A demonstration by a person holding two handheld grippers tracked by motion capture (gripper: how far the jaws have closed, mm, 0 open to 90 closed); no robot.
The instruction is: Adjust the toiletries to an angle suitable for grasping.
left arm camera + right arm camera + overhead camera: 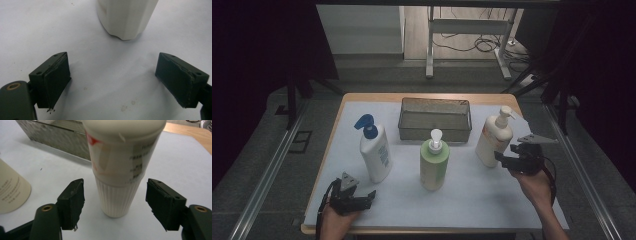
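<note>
Three pump bottles stand upright on a white mat: a white one with a blue pump (pixel 376 152) at the left, a green one (pixel 434 162) in the middle, and a cream one with an orange label (pixel 494 137) at the right. My right gripper (pixel 501 159) is level with the cream bottle's lower part. In the right gripper view it (pixel 115 202) is open, with the cream bottle's (pixel 120 165) ribbed base between the jaws and a gap on each side. My left gripper (pixel 368 196) rests near the front edge; its jaws (pixel 113 82) stand open and empty, facing the white bottle's base (pixel 127 17).
A grey mesh basket (pixel 434 120) sits at the back middle of the mat, behind the green bottle and seen as a wall (pixel 57 137) in the right gripper view. The green bottle's side (pixel 11 192) is at that view's left. The wooden table edge (pixel 427 96) frames the mat.
</note>
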